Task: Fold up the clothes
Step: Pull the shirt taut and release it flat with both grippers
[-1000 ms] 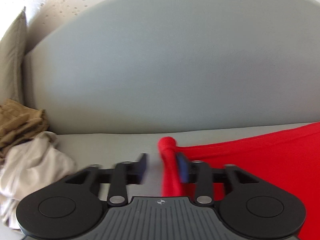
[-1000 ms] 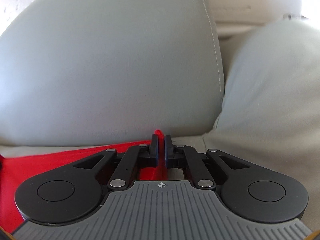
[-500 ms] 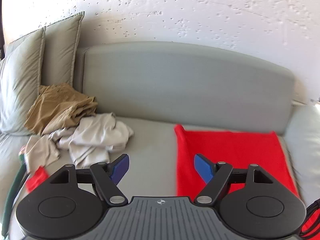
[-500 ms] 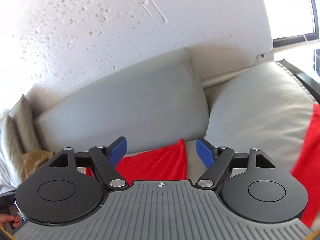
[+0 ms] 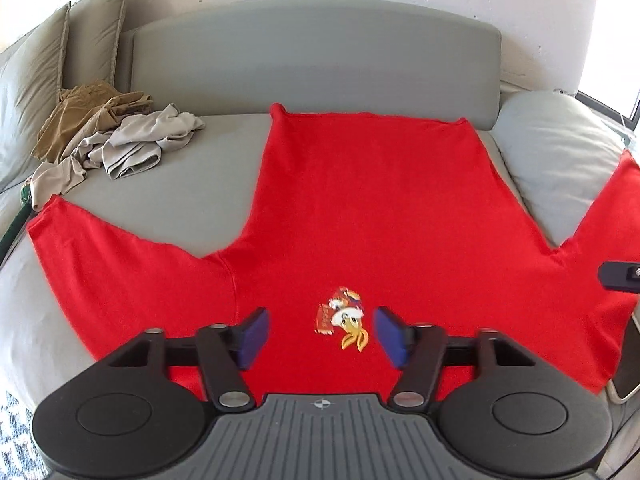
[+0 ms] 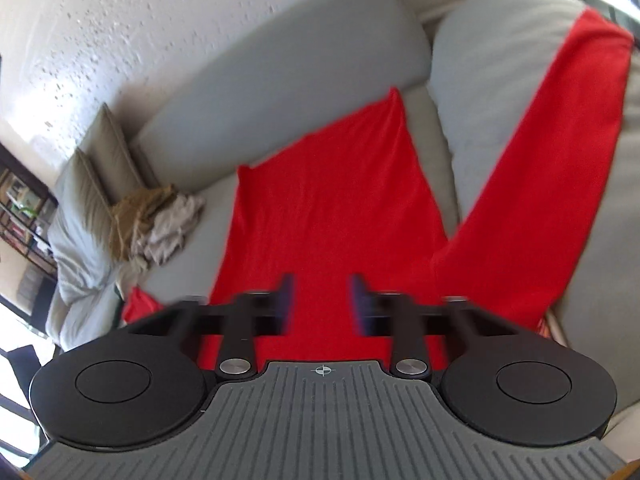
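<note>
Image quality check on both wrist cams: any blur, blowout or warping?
Left wrist view: mostly sharp, the print on the red shirt is readable, and the sofa backrest is bowed by fisheye. Right wrist view: motion-smeared throughout, soft shirt edges, scene tilted, bottom-left corner blown out white.

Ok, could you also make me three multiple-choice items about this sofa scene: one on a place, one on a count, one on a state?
1. Where does the pile of crumpled clothes lie?
A. on the floor
B. on top of the shirt
C. on the sofa seat, left of the red long-sleeved shirt

2. How many olive cushions stand at the sofa's left end?
A. one
B. two
C. four

3. How is the shirt lying?
A. spread flat, sleeves out
B. folded in half
C. rolled into a ball

Key: 1 C, bare seat separates pile and shirt; 2 B, two stand side by side; 3 A, both sleeves stretch sideways.
</note>
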